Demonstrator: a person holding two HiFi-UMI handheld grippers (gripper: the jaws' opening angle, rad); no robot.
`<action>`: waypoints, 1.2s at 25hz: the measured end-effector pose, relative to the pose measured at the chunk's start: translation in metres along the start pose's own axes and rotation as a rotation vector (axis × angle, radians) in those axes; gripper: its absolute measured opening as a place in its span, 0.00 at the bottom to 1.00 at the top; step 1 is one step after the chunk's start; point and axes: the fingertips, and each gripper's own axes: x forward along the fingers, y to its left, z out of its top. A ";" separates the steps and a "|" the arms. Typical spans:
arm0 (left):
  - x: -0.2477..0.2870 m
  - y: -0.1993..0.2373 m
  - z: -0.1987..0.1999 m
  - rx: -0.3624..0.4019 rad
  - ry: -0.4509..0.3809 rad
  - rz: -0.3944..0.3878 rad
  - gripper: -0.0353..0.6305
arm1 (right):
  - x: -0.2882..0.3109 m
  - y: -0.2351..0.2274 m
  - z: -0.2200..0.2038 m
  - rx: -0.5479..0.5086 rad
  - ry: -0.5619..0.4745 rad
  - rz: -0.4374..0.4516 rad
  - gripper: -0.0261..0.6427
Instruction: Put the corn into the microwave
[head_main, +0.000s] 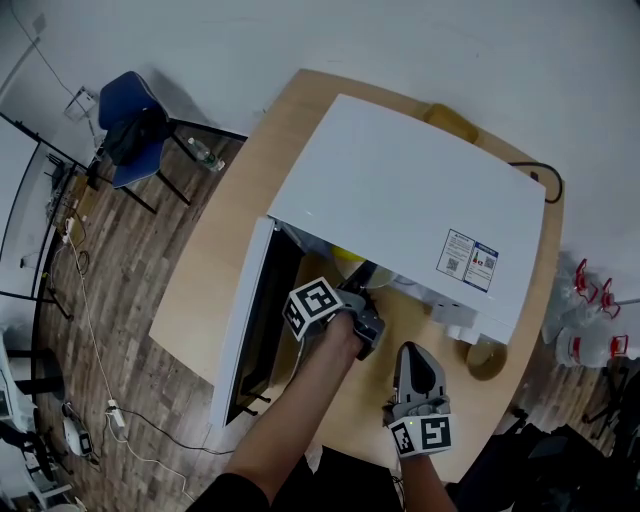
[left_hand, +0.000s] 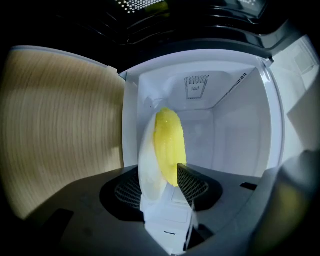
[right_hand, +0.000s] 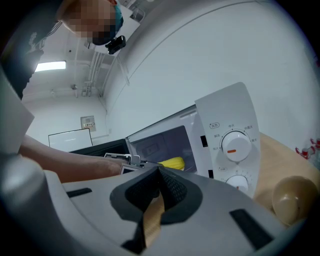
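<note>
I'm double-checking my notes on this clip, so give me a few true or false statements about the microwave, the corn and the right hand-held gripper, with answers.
1. The door of the white box-shaped microwave oven stands open. True.
2. The yellow corn cob lies on the table outside the microwave. False: it is inside the microwave's white cavity.
3. The right hand-held gripper holds the corn. False: it holds nothing and sits in front of the microwave.
4. The microwave sits on a round, light wooden table. True.
</note>
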 end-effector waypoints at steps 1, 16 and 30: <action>0.000 0.000 0.000 0.002 0.006 -0.010 0.32 | 0.000 0.001 -0.001 0.005 -0.001 -0.001 0.13; -0.039 0.016 -0.004 0.008 -0.004 -0.006 0.37 | -0.004 -0.002 -0.008 0.011 0.012 -0.007 0.13; -0.051 0.026 -0.004 0.053 -0.026 -0.016 0.10 | -0.014 -0.006 0.009 0.001 -0.041 -0.032 0.13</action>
